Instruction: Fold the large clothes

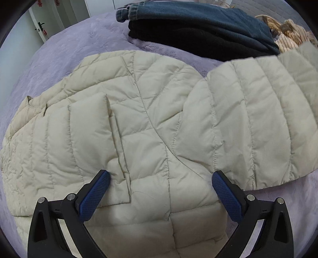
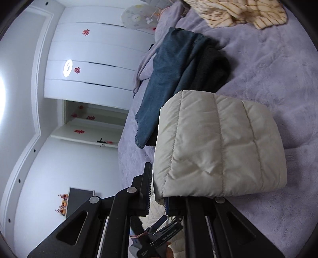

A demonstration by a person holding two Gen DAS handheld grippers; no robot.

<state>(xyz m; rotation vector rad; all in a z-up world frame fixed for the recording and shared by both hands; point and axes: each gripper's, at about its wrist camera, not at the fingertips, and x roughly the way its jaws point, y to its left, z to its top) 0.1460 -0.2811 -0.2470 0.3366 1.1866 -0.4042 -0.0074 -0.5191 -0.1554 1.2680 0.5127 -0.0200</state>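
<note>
A beige quilted puffer jacket (image 1: 143, 123) lies spread on the purple bed cover (image 1: 59, 59). My left gripper (image 1: 160, 176) is open, its blue-padded fingers (image 1: 95, 195) resting on the jacket's near part. One sleeve (image 1: 258, 119) is lifted off to the right. In the right wrist view my right gripper (image 2: 158, 195) is shut on that sleeve (image 2: 218, 144) near its cuff and holds it above the bed, with the view tilted sideways.
A stack of folded dark clothes, blue on black (image 1: 198, 29), lies on the bed behind the jacket; it also shows in the right wrist view (image 2: 178, 79). A striped cream garment (image 2: 238, 13) lies crumpled further off. White wardrobe doors (image 2: 89, 59) stand beyond the bed.
</note>
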